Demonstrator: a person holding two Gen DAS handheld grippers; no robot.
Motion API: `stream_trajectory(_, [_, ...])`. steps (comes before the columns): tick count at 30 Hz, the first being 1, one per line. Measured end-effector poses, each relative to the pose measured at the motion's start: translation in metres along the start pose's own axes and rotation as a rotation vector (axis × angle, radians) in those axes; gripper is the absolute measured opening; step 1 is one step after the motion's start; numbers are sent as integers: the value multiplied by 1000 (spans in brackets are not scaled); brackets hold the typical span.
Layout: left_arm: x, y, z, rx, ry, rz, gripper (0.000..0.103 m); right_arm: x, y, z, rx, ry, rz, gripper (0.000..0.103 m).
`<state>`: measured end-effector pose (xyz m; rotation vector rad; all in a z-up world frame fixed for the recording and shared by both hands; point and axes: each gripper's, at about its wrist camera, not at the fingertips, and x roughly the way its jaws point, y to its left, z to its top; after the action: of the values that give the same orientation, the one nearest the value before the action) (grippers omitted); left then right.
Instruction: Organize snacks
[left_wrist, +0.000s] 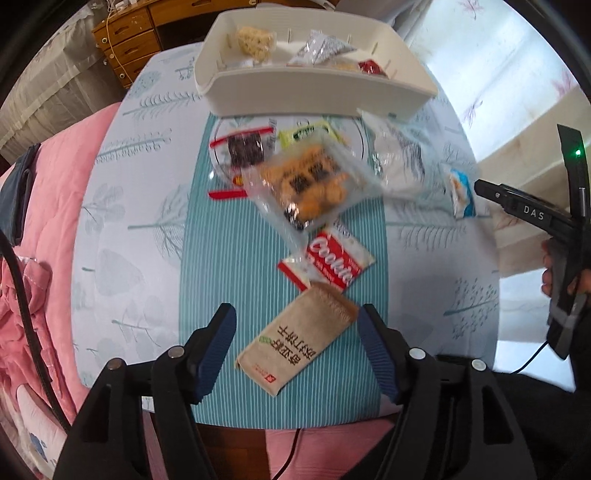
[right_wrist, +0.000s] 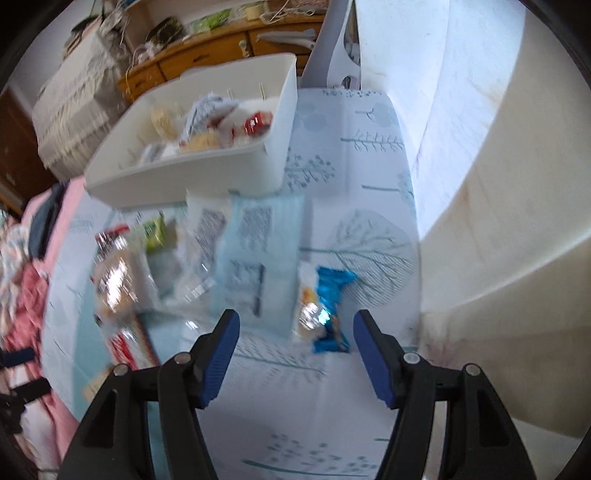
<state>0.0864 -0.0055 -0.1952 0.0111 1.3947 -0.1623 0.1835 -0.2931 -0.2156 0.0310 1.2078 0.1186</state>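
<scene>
My left gripper (left_wrist: 295, 312) hangs open over the striped teal mat (left_wrist: 221, 258). A brown cracker packet (left_wrist: 295, 347) lies flat on the mat between its blue pads, its upper corner close to the right pad. Beyond it lie a red cookie packet (left_wrist: 332, 262) and a clear bag of biscuits (left_wrist: 310, 181). My right gripper (right_wrist: 297, 317) is open above the tablecloth, and a blue snack packet (right_wrist: 328, 310) lies just inside its right pad. The white divided box (left_wrist: 303, 92), also in the right wrist view (right_wrist: 184, 177), stands at the far edge and holds several snacks.
A dark snack in a red-striped wrapper (left_wrist: 243, 147) and a green packet (left_wrist: 306, 131) lie near the box. A pale blue printed wrapper (right_wrist: 258, 258) lies left of the blue packet. A pink blanket (left_wrist: 55, 221) borders the table on the left, with wooden drawers (left_wrist: 125, 40) behind. A hand (left_wrist: 550, 273) holds the right tool.
</scene>
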Motion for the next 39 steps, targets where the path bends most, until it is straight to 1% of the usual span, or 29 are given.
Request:
stream_trajectory(2, [11, -1, -7, 7, 10, 16, 67, 7, -5, -7, -21, 16, -14, 65])
stream_trajectory(5, [30, -2, -18, 20, 42, 40, 68, 19, -11, -17, -26, 48, -13, 65])
stream_trajectory(6, [36, -2, -21, 26, 50, 47, 70, 24, -13, -20, -23, 56, -14, 65])
stream_trajectory(7, [43, -2, -25, 26, 65, 57, 76, 27, -13, -22, -21, 60, -14, 65])
stream_trajectory(9, [54, -2, -30, 8, 93, 53, 77, 34, -15, -27, -14, 67, -15, 65])
stream_trajectory(12, [66, 0, -35, -25, 113, 35, 78, 41, -16, -28, -8, 61, -20, 65])
stream_trajectory(16, [78, 0, -41, -52, 126, 38, 80, 51, -20, -25, 5, 57, -17, 64])
stream_trajectory(18, [82, 0, -43, -57, 121, 35, 81, 56, -22, -23, 16, 53, -15, 64])
stream_trajectory(20, [88, -1, -45, -44, 129, 52, 82, 60, -24, -19, 17, 50, -15, 64])
stream_trajectory(21, [91, -1, -46, -37, 138, 56, 84, 61, -25, -19, 15, 51, -13, 65])
stream_trajectory(22, [95, -1, -47, -31, 150, 54, 88, 62, -25, -19, 11, 43, -12, 64])
stream_trajectory(23, [98, -2, -48, -29, 158, 51, 90, 63, -24, -18, 6, 38, -9, 64])
stream_trajectory(25, [101, -4, -49, -18, 163, 58, 92, 64, -23, -17, -6, 37, -10, 64])
stream_trajectory(26, [102, -5, -49, -9, 164, 66, 92, 64, -22, -17, -12, 36, -11, 63])
stream_trajectory(27, [103, -6, -50, -1, 163, 73, 92, 64, -21, -17, -17, 34, -7, 60])
stream_trajectory(30, [109, -10, -47, 20, 169, 107, 92, 63, -17, -16, -36, 27, 18, 47])
stream_trajectory(32, [114, -11, -41, 35, 174, 135, 92, 63, -12, -16, -51, 31, 10, 47])
stream_trajectory(33, [116, -11, -39, 43, 176, 146, 90, 63, -10, -16, -59, 34, 6, 46])
stream_trajectory(39, [119, -7, -30, 20, 193, 81, 77, 59, -12, -19, -43, 64, 14, 46])
